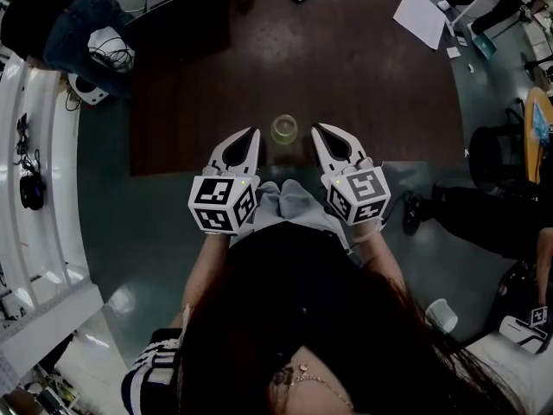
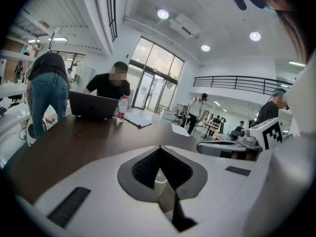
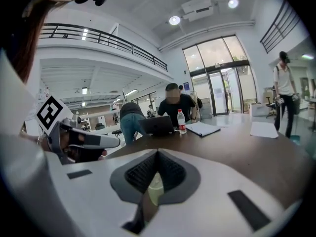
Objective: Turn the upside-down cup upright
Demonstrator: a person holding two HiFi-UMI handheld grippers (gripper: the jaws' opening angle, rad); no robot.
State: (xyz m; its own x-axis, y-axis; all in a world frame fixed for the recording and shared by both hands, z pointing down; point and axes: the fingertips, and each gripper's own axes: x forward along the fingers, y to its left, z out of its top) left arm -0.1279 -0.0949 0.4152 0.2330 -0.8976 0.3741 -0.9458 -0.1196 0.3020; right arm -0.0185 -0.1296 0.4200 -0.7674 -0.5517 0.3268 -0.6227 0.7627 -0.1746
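Both tools are shut and hold nothing. The left gripper (image 1: 251, 134) has its two jaws pressed together at the tips, and so does the right gripper (image 1: 318, 129). They lie side by side, pointing away from the person and slightly down. Each carries a cube with black-and-white square markers at its rear, and these patterns are the only print near at hand.

The cup (image 1: 284, 129) stands on the dark brown table (image 1: 346, 76), in the gap between the two tips and touching neither. It is small, translucent and pale yellow-green, with a lighter ring on top in the head view. Which end is up cannot be told. In each gripper view it shows only as a pale patch through the grey padded recess behind the closed tips. Nothing lies between the cup and either gripper.

Further ahead, beyond bare tabletop, are an open dark laptop (image 2: 93, 106), a clear bottle (image 3: 181, 121) with a red label too small to read, and a notebook (image 3: 203, 128) lying flat. A loose white sheet (image 1: 421, 17) rests ahead and to the right. A seated person (image 3: 174, 105) works at the laptop, and another person in jeans (image 2: 47, 90) bends over to the left. Behind them are tall glass doors (image 3: 219, 78) and a balcony railing (image 2: 237, 83).
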